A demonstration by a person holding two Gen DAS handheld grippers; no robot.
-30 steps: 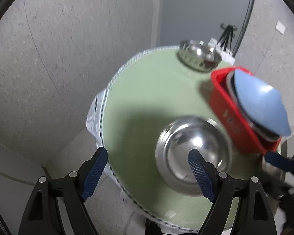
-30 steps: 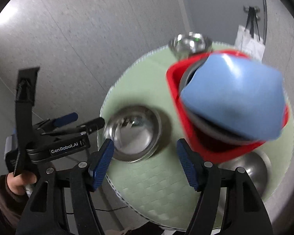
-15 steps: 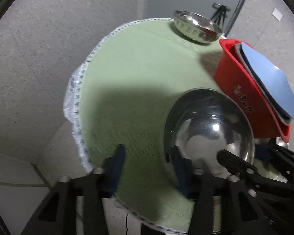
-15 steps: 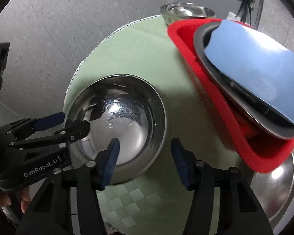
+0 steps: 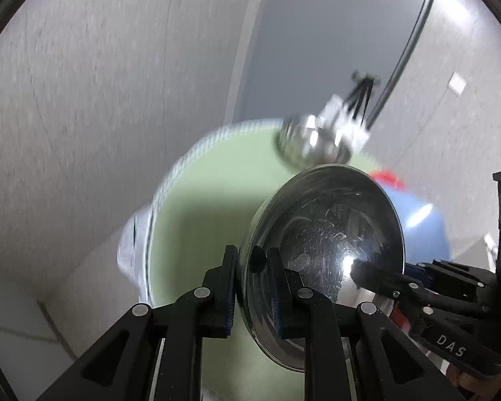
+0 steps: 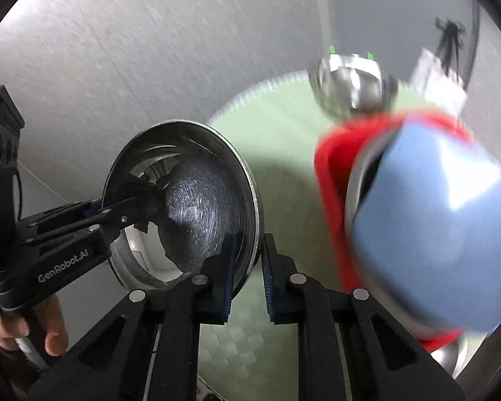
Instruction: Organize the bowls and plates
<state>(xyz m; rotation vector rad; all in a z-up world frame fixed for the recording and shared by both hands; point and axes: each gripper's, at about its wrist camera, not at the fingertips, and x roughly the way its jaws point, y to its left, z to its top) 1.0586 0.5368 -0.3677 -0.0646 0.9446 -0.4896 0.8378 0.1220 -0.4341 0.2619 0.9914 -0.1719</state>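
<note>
A large steel bowl (image 5: pixel 324 244) (image 6: pixel 190 200) hangs tilted above the green mat (image 5: pixel 200 217), held at opposite sides of its rim. My left gripper (image 5: pixel 250 277) is shut on the near rim, one pad inside and one outside. My right gripper (image 6: pixel 248 267) has the other side of the rim between its pads, and its jaws are still closing on it. Each view shows the other gripper reaching into the bowl: the left gripper (image 6: pixel 140 207), the right gripper (image 5: pixel 377 277). A red rack (image 6: pixel 330 180) holds a blue plate (image 6: pixel 434 217) and a grey one behind it.
A second steel bowl (image 6: pixel 350 83) (image 5: pixel 310 143) stands at the far edge of the round table. Another steel bowl (image 6: pixel 451 357) peeks out below the rack. A tripod (image 6: pixel 451 36) and grey floor lie beyond. A person's hand (image 6: pixel 50 330) grips the left handle.
Both grippers went from open beside the bowl to closed on its rim. The bowl has left the mat and now hangs tilted between them.
</note>
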